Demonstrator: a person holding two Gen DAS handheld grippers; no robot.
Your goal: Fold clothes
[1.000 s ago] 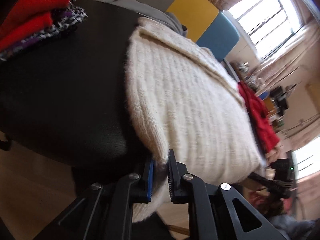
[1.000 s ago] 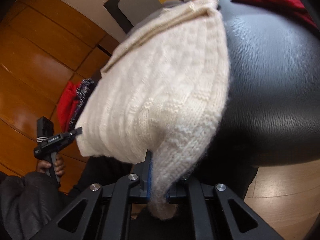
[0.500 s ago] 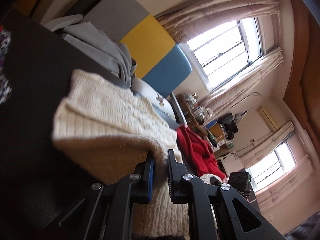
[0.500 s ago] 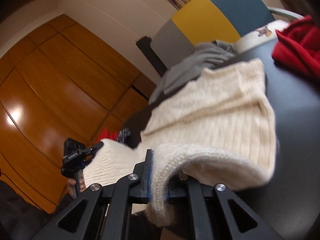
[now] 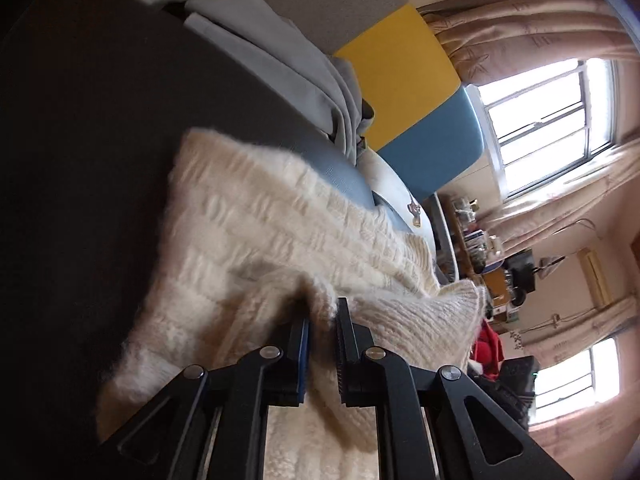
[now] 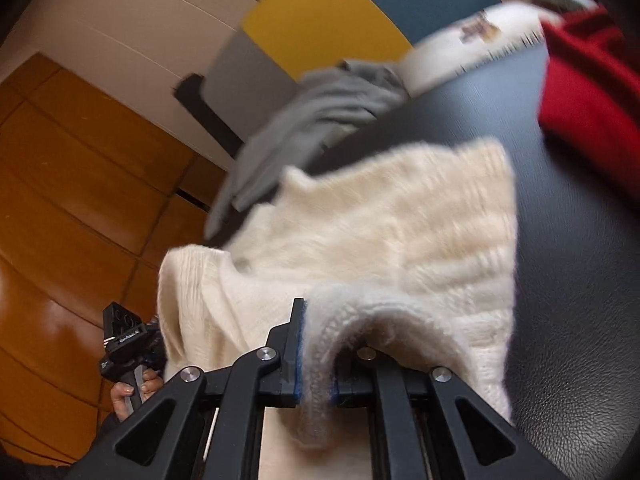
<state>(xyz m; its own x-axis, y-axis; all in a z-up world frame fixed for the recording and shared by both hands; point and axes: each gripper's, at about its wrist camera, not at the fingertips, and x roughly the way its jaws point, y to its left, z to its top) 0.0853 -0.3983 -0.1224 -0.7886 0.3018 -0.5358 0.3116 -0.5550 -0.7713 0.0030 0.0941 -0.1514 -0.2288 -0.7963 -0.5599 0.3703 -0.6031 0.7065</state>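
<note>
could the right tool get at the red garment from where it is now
Probably not yet: the right tool is shut on the cream sweater. The red garment lies beyond bare black surface, nothing between; it must let go first.

Black leather-look surface (image 6: pixel 580 280) fills the foreground in both views. Behind it, panels in grey (image 5: pixel 320 4), yellow (image 5: pixel 400 76) & blue (image 5: pixel 436 152), side by side. Two bright windows (image 5: pixel 552 120) w/ pinkish curtains (image 5: pixel 520 36) pulled aside; daylight strong, glass blown out. Cluttered shelf/desk (image 5: pixel 480 248) under the windows, items too small to tell. Right-wrist view: glossy orange-brown wood panelling (image 6: pixel 72 200) w/ glare, pale wall (image 6: pixel 140 20) above.
</note>
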